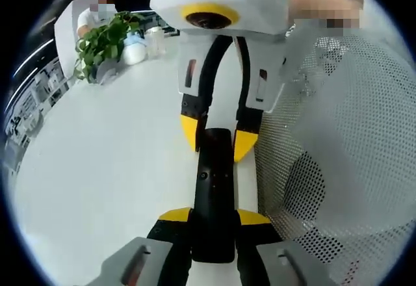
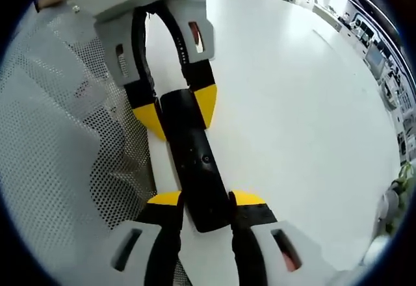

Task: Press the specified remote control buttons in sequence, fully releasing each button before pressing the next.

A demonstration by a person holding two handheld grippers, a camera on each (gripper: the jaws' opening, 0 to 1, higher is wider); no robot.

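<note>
Black remote control [image 1: 213, 195] lies flat on the white surface [image 1: 110, 169], beside a perforated mesh panel [image 1: 338, 156]. Left gripper [image 1: 214, 218] clamps its near end; right gripper [image 1: 216, 140] clamps its far end

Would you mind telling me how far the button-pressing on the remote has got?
Done: the black remote control is picked up, raised over the white table beside a perforated mesh basket. In hand: the left gripper clamps one end and the right gripper the other. Left: the presses themselves; no jaw tip rests on a button, and no pressed state is readable.
</note>
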